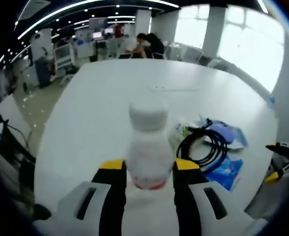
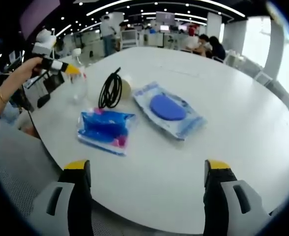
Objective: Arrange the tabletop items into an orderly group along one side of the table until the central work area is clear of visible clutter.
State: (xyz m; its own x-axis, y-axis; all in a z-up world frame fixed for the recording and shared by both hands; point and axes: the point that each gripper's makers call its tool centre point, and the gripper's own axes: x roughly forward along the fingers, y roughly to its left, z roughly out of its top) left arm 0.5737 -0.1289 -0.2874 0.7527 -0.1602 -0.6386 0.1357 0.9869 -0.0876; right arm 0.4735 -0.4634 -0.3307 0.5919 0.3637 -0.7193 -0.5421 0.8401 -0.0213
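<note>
A pale plastic bottle [image 1: 146, 147] with a white cap and a red band near its base stands upright between the yellow-tipped jaws of my left gripper [image 1: 149, 166], which is shut on it. Beside it to the right lie a coiled black cable [image 1: 203, 145], a blue wipes pack [image 1: 230, 133] and a blue packet [image 1: 228, 173]. In the right gripper view my right gripper [image 2: 147, 167] stands wide open over the table's near edge, holding nothing. Beyond it lie the blue packet [image 2: 102, 128], the wipes pack [image 2: 169, 110] and the cable [image 2: 111, 91]. The left gripper [image 2: 60, 66] holds the bottle [image 2: 78, 83] at the left edge.
The white oval table [image 2: 223, 98] stretches bare to the right and far side. A small round pale thing [image 2: 126, 88] sits behind the cable. A person's hand [image 2: 14, 81] grips the left tool. The right gripper [image 1: 281, 162] shows at the right edge. People sit at the far end [image 1: 146, 44].
</note>
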